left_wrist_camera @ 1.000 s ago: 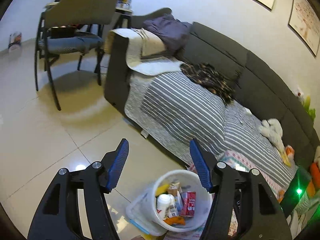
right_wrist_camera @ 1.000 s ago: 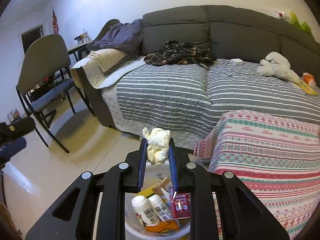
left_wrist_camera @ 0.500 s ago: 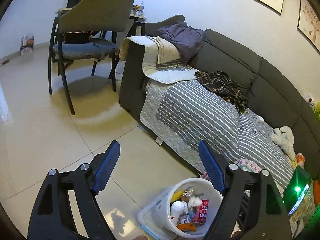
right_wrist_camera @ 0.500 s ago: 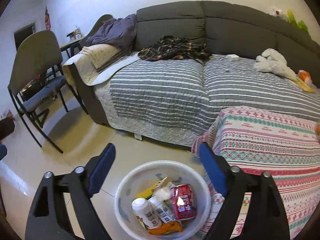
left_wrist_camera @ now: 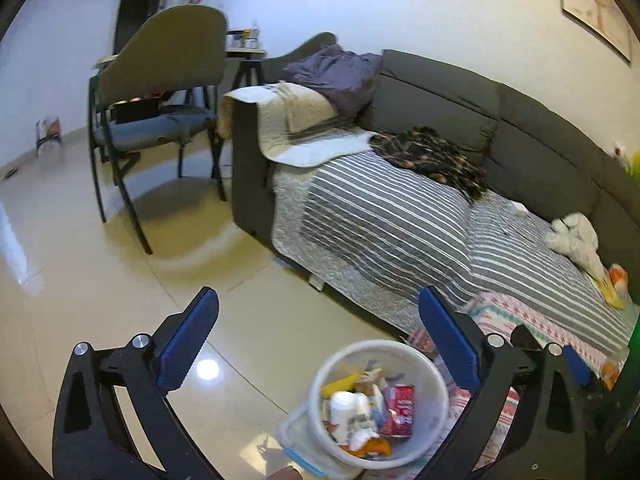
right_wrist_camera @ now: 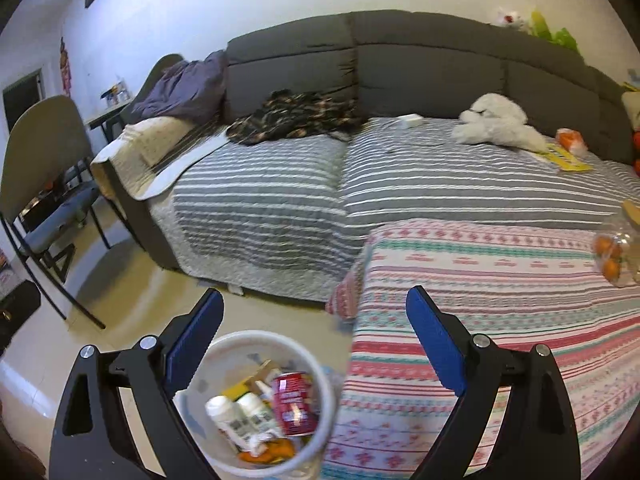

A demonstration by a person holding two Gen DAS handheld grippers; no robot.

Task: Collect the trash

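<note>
A white trash bucket (left_wrist_camera: 438, 380) stands on the tiled floor beside the patterned cloth; in the right wrist view its rim (right_wrist_camera: 256, 336) sits low between my fingers. Inside lie a red can (right_wrist_camera: 294, 402), white bottles (right_wrist_camera: 230, 416), a red carton (left_wrist_camera: 398, 408) and yellow and orange scraps. My left gripper (left_wrist_camera: 318, 292) hovers above and behind the bucket with its jaws opening and nothing between them. Over the bucket's far edge my right gripper (right_wrist_camera: 315, 291) is open, also with nothing between its blue pads.
A grey sofa (right_wrist_camera: 420, 64) with a striped cover fills the back, with dark clothing (right_wrist_camera: 296, 116) and a white plush toy (right_wrist_camera: 496, 124) on it. A patterned cloth (right_wrist_camera: 500, 280) carries a bag of oranges (right_wrist_camera: 610, 256). A chair (left_wrist_camera: 160, 80) stands on the left.
The right gripper let go of the crumpled tissue it held and its jaws spread wide; the tissue is gone from between them. The left jaws widened. Both views shifted sideways past the bucket.
</note>
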